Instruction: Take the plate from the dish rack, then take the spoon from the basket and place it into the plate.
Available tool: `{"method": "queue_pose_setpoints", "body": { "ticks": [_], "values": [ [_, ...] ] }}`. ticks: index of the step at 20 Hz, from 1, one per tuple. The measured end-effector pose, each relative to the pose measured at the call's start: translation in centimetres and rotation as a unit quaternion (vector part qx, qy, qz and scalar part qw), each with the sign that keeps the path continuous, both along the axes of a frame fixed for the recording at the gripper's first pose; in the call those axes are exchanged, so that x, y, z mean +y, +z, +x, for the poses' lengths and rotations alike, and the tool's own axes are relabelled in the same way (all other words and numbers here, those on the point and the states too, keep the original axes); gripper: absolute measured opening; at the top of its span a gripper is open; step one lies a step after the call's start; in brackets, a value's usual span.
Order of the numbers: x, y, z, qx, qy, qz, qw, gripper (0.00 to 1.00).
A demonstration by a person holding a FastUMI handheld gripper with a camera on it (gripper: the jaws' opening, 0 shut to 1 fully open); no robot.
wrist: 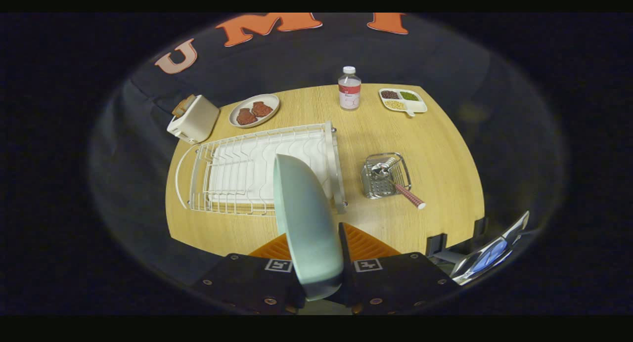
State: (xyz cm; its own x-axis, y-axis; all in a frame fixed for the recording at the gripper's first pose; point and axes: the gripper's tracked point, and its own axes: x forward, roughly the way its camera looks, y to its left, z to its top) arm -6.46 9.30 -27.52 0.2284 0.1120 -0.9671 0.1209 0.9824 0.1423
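A pale green plate [306, 218] stands on edge between my fingers, and my gripper [316, 253] is shut on its rim, holding it up above the table. Beyond it lies the white wire dish rack [237, 171] with a white drain tray inside, holding no dishes. To the right of the rack stands a small metal basket [383, 176]. A spoon [400, 184] with a red patterned handle leans in it, bowl inside, handle poking out toward me and to the right.
On the round wooden table [435, 154], far side: a white toaster [194, 118] with bread, a plate with two meat patties [254, 110], a bottle [349, 88] and a divided tray of beans [402, 100]. A shiny device [489, 255] is clamped at the near right edge.
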Motion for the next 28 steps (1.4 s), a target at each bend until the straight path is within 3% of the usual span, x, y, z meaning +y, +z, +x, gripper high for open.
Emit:
{"method": "queue_pose_setpoints", "body": {
  "ticks": [14,28],
  "values": [
    [-1.3,-6.3,-8.2,0.004,0.004,0.149,0.989,0.30],
    [1.6,-13.4,-10.2,0.010,-0.014,0.217,0.976,0.32]
  ]
}}
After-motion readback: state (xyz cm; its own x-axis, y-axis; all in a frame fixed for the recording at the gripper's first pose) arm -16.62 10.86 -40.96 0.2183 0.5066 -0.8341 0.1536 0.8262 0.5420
